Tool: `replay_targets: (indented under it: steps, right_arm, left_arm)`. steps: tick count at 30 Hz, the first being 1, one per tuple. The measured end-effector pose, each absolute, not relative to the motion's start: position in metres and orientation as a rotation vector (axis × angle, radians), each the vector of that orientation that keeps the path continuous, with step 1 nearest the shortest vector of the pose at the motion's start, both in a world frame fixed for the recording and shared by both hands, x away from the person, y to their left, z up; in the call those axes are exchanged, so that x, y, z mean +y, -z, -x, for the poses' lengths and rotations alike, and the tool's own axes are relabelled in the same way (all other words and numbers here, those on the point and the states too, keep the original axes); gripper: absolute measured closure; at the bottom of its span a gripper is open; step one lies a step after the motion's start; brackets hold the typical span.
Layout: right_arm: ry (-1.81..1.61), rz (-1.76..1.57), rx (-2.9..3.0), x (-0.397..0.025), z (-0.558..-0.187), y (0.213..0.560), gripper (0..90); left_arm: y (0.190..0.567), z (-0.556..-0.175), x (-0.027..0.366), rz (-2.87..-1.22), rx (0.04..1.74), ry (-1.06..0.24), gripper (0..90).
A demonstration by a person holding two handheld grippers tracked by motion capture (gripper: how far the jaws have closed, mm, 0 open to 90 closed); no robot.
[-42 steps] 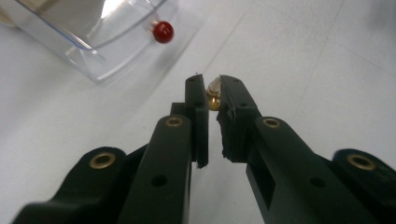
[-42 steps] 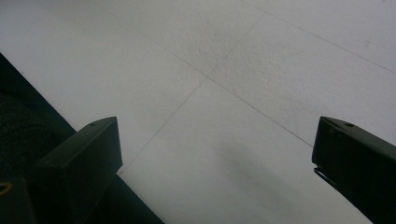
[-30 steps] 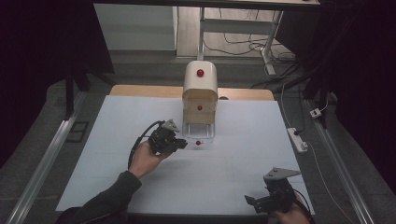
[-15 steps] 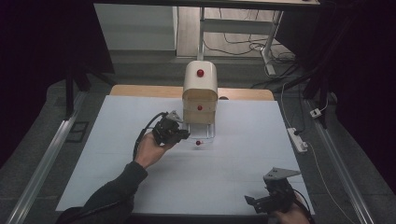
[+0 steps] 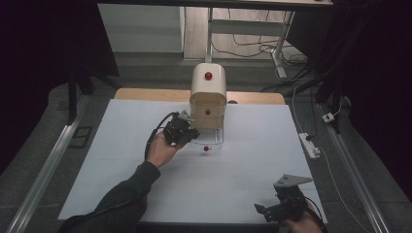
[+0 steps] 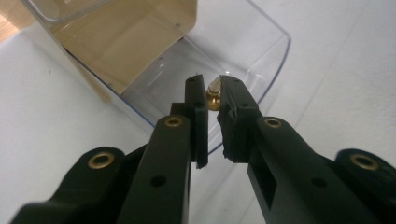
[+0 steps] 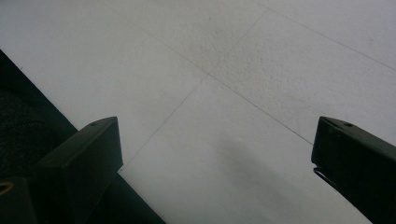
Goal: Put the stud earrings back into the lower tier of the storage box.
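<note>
The left gripper [image 6: 212, 100] is shown at the clear drawer [image 6: 261, 51] pulled out of the cream cabinet [image 5: 208, 97]. A small brass knob [image 6: 214, 95] is clamped between its nearly closed jaws, at their tips. The drawer's clear wall lies just beyond and beneath them. The right gripper [image 7: 212, 154] is held released, jaws wide apart, over the white table sheet [image 7: 243, 79], well apart from the cabinet.

Cabinet [image 5: 208, 92]: cream, with a red knob on its rounded top and another on its front.
Drawer [image 6: 261, 51]: clear plastic, see-through.
Drawer knob [image 6: 214, 93]: brass gold in the left gripper view.
Left gripper [image 6: 212, 100]: black, brass rivets.
Right gripper [image 5: 272, 211]: black, grey top plate.
Table cover [image 5: 243, 170]: plain white.
Sleeve [image 5: 121, 204]: dark grey.
</note>
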State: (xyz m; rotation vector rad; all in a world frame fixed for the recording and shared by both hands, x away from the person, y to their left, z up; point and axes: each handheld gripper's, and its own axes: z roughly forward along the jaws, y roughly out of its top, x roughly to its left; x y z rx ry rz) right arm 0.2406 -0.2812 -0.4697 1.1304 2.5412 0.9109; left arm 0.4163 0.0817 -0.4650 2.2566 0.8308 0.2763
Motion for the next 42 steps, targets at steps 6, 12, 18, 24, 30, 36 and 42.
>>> replay_targets:
  steps: [6, 12, 18, 24, 30, 36, 42]
  right_arm:
    - [-0.909, -1.132, 2.543, -0.281, -0.240, 0.470, 1.8]
    - [-0.910, -1.130, 2.543, -0.281, -0.240, 0.470, 1.8]
    - [-0.910, -1.127, 2.544, -0.281, -0.240, 0.470, 1.8]
    - [-0.907, -1.129, 2.544, -0.280, -0.240, 0.470, 1.8]
    - [-0.908, -1.131, 2.542, -0.280, -0.240, 0.470, 1.8]
    - [-0.908, -1.133, 2.538, -0.281, -0.240, 0.469, 1.8]
    - [-0.917, -1.133, 2.533, -0.282, -0.240, 0.469, 1.8]
  left_arm:
    - [0.475, -0.420, 0.077, -2.281, 0.847, -0.266, 80.1]
    - [0.473, -0.420, 0.077, -2.269, 0.860, -0.257, 68.3]
    - [0.467, -0.415, 0.079, -2.266, 0.856, -0.252, 49.6]
    - [0.470, -0.409, 0.085, -2.261, 0.853, -0.220, 35.1]
    - [0.474, -0.401, 0.092, -2.243, 0.855, -0.189, 19.7]
    - [0.477, -0.396, 0.097, -2.216, 0.846, -0.152, 10.8]
    - [0.480, -0.390, 0.098, -2.219, 0.833, -0.124, 5.3]
